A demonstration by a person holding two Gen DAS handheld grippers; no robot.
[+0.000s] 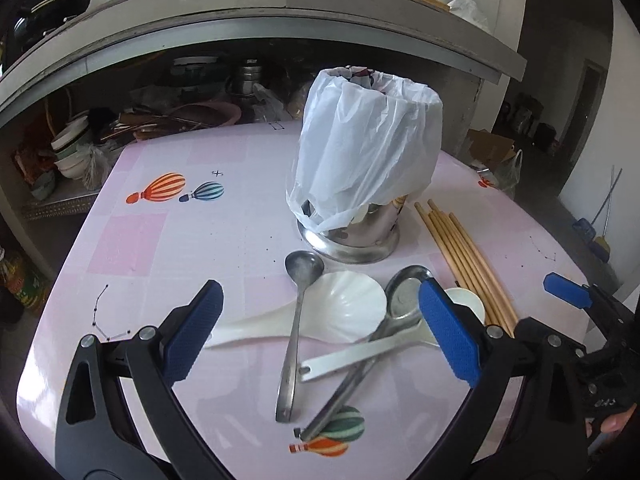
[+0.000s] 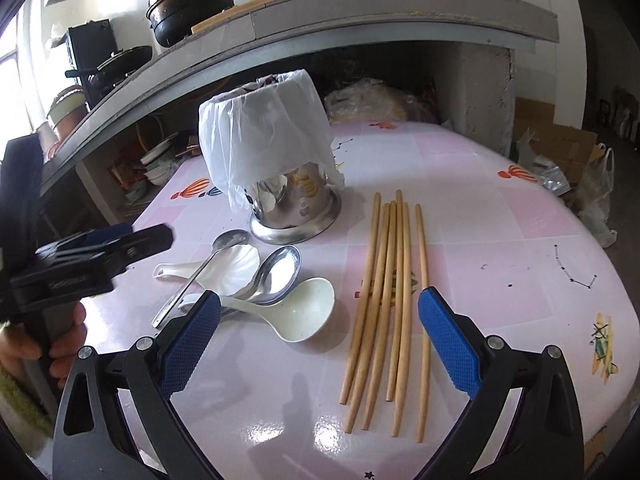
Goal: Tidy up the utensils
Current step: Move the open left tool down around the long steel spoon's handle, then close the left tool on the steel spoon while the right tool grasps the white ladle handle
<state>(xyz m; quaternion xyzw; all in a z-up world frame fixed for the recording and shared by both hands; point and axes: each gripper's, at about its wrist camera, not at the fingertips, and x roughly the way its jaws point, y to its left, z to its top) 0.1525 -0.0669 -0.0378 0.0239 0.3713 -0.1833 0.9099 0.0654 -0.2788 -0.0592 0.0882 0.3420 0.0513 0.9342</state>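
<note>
both grippers spread wide, empty. left gripper (image 1: 320,332) above the spoon pile (image 1: 340,320) on the counter (image 1: 180,240); right gripper (image 2: 320,336) over the chopsticks (image 2: 390,304), loose and side by side, just right of the spoons. bag-lined steel holder (image 2: 276,168) upright behind both. best to take the topmost steel spoon (image 1: 294,332) by its handle, clear of the white ladle beneath; squeeze the chopsticks together mid-length, else likely to roll apart.
</note>
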